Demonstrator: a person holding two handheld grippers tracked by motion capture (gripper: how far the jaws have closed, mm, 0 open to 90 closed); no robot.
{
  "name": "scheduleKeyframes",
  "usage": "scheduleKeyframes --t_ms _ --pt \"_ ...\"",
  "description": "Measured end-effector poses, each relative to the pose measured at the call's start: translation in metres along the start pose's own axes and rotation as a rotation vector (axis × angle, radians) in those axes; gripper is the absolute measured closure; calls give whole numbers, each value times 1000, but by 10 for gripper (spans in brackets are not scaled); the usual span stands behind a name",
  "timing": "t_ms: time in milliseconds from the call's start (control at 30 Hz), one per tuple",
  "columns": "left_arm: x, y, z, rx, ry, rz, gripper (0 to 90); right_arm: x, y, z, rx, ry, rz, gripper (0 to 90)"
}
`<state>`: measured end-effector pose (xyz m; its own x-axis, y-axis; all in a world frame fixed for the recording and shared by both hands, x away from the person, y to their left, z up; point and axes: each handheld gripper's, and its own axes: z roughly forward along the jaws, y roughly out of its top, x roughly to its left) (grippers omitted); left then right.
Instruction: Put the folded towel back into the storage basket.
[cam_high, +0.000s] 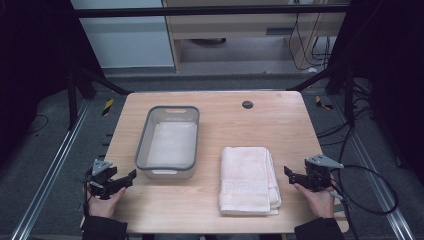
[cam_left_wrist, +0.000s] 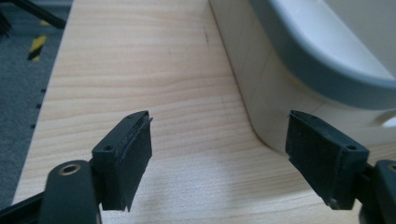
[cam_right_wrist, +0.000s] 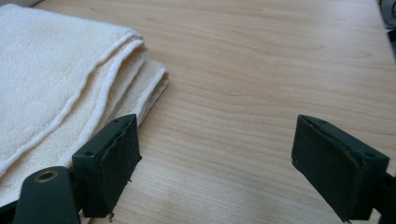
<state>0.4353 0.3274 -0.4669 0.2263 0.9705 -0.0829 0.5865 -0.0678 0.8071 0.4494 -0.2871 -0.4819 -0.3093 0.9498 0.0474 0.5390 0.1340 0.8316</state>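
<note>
High overhead; gripper cams close, table (cam_high: 215, 200) shared.

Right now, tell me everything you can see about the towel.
The towel is cream terry cloth, folded into a thick rectangular stack with a woven band near its front end. It lies flat on the wooden table, right of the bin and apart from it. The right gripper hovers open beside its right edge, not touching it.

wooden table (cam_high: 220, 202), grey-rimmed tub (cam_high: 141, 145), folded towel (cam_high: 247, 177)

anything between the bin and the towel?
No. In the high view, bare table separates the bin from the towel.
</note>
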Motion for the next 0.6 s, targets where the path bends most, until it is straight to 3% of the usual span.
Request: scheduleKeyframes --t_ms 300,600 --pt "-11 4 -9 -65 -24 11 186 -3 4 -11 -42 0 38 200" --pt "-16 8 -20 -119 -33 -6 212 2 10 -15 -60 25 31 233"
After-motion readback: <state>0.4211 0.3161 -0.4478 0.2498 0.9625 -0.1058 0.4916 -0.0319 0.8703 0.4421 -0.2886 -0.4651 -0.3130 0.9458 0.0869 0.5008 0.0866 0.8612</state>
